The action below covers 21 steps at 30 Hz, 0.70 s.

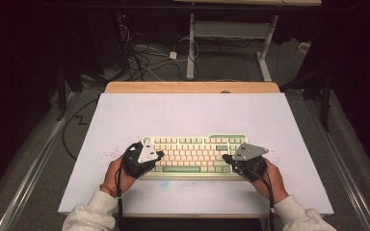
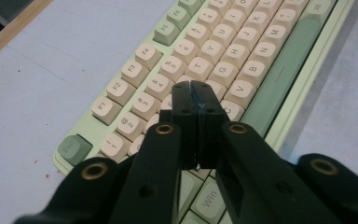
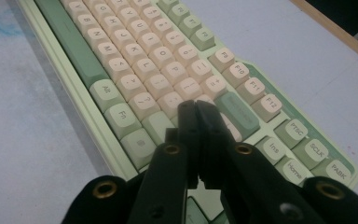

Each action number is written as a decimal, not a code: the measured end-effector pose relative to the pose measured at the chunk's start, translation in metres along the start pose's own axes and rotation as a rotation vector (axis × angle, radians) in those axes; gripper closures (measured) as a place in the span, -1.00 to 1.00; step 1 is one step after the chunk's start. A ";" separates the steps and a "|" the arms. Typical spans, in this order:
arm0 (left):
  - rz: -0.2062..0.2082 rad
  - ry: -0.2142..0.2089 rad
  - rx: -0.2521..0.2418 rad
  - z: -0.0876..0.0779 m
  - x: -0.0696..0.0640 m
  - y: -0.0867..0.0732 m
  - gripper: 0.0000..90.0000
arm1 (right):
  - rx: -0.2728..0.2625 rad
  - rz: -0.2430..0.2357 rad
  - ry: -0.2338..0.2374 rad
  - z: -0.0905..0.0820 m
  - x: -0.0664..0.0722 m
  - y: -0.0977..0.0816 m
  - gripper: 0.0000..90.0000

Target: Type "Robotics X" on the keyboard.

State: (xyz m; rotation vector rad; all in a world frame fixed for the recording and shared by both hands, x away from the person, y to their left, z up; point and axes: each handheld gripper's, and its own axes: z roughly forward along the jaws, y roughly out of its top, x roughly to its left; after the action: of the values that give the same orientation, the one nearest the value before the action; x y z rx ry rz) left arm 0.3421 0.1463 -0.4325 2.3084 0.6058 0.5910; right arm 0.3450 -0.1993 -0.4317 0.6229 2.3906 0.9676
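Keyboard (image 1: 195, 154) lies directly beneath both closed hand-held grippers.

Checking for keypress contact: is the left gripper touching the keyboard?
Cannot tell. In the left gripper view the left gripper, jaws shut, sits over the keyboard, but its tips hide any contact or gap; the high view is too coarse.
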 end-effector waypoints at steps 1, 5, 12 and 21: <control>-0.001 0.002 -0.004 0.000 0.000 0.000 0.89 | -0.005 0.005 -0.003 0.000 -0.001 0.000 0.91; -0.003 0.013 -0.015 0.000 0.000 -0.001 0.79 | -0.021 0.014 -0.013 -0.002 -0.002 0.000 0.82; -0.009 0.040 -0.037 -0.002 0.001 -0.002 0.61 | -0.039 0.029 -0.021 -0.004 -0.003 0.000 0.72; -0.016 0.080 -0.037 0.001 0.002 -0.002 0.13 | -0.048 0.040 -0.042 -0.004 -0.004 -0.001 0.43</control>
State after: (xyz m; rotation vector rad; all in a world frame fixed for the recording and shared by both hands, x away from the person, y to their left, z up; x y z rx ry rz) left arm 0.3432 0.1486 -0.4341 2.2525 0.6446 0.6839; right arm 0.3460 -0.2042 -0.4289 0.6692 2.3193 1.0156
